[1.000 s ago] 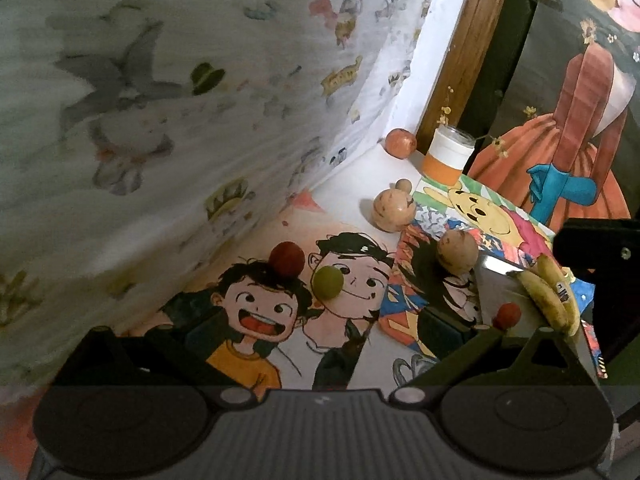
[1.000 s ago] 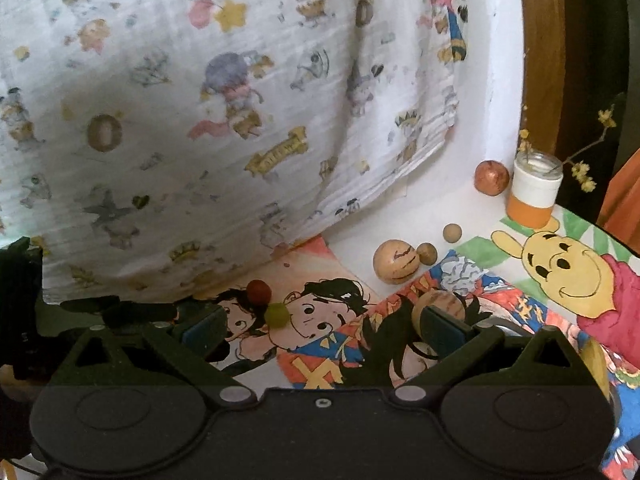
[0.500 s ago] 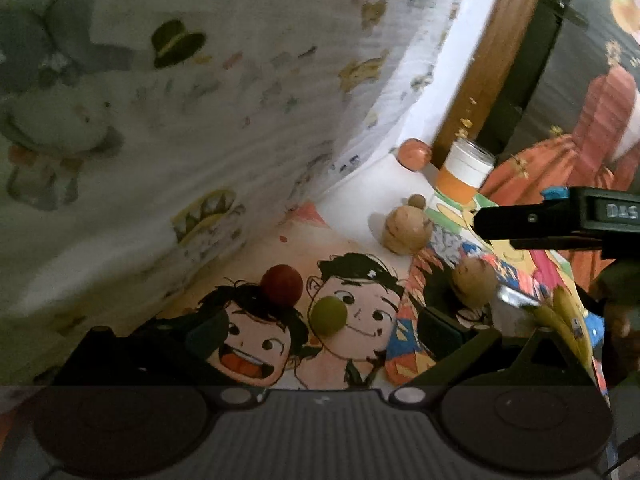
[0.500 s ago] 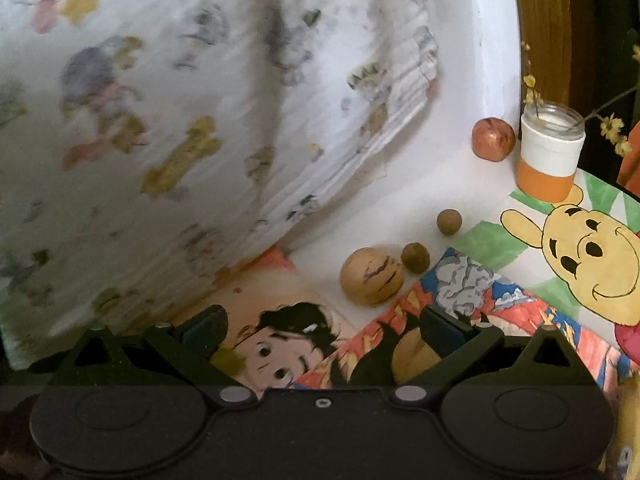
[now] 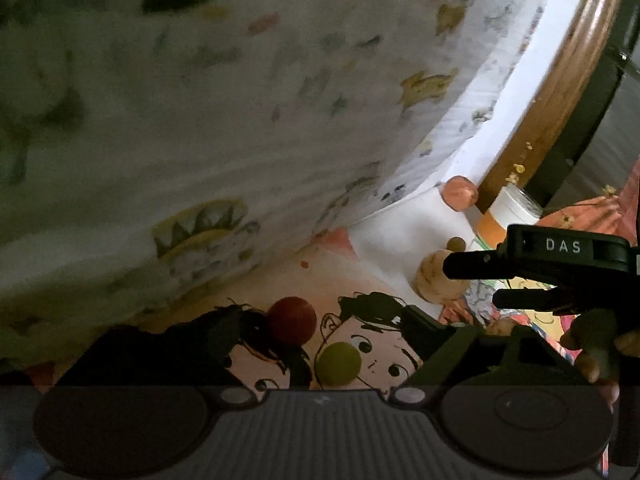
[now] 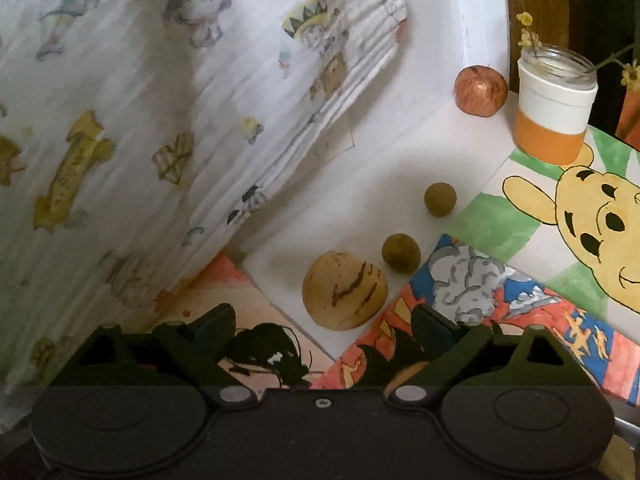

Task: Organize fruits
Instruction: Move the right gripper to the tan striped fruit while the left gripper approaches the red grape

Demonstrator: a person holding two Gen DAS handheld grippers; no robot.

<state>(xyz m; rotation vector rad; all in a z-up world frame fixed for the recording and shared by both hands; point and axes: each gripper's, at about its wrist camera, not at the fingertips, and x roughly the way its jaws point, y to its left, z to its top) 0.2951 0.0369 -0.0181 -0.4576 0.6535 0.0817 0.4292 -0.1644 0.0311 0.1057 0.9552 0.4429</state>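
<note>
Both jaws stand spread and empty (approach step). Left gripper point(image 5: 320, 332) frames red fruit point(image 5: 291, 321) and green fruit point(image 5: 338, 363); right gripper point(image 6: 320, 328) faces tan fruit point(image 6: 344, 295) just ahead. Next: advance, then pinch.

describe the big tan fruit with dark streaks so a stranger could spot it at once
Start at the orange-and-white jar by the back wall, with the red apple beside it. Come forward past two small brown balls to the tan fruit: far bigger than them, with dark streaks.

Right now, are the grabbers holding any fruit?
No. The left gripper is open around the red fruit and green fruit; the right gripper is open, empty.
</note>
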